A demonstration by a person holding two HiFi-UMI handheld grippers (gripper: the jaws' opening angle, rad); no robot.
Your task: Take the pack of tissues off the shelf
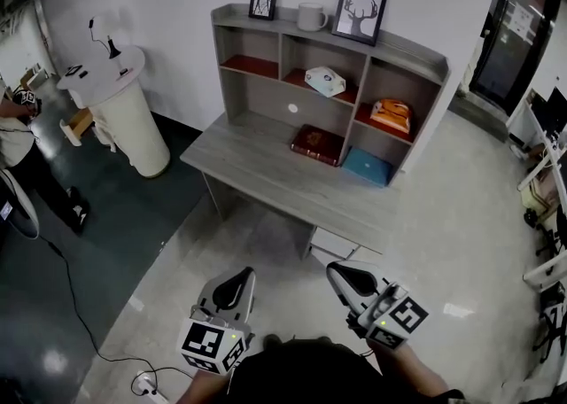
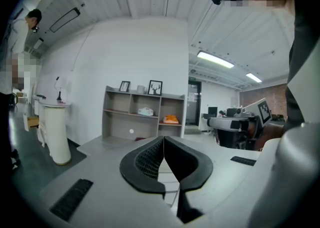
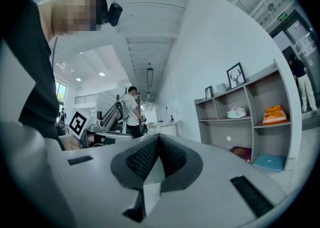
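Note:
The white pack of tissues (image 1: pixel 325 81) lies in the middle compartment of the grey desk shelf (image 1: pixel 400 46); it also shows small in the left gripper view as the tissue pack (image 2: pixel 145 111) and in the right gripper view as the tissue pack (image 3: pixel 236 113). My left gripper (image 1: pixel 240 279) and right gripper (image 1: pixel 337 275) are held low near my body, well short of the desk. Both are shut with nothing between their jaws. In its own view the left gripper (image 2: pixel 163 139) points toward the shelf; the right gripper (image 3: pixel 158 137) points left of it.
An orange item (image 1: pixel 391 115) lies in the right compartment, a red book (image 1: pixel 317 143) and a blue book (image 1: pixel 367 166) on the desk (image 1: pixel 257 172). Two frames and a mug (image 1: pixel 311 16) stand on top. A white round stand (image 1: pixel 128 114) is left; a person (image 1: pixel 22 141) stands far left.

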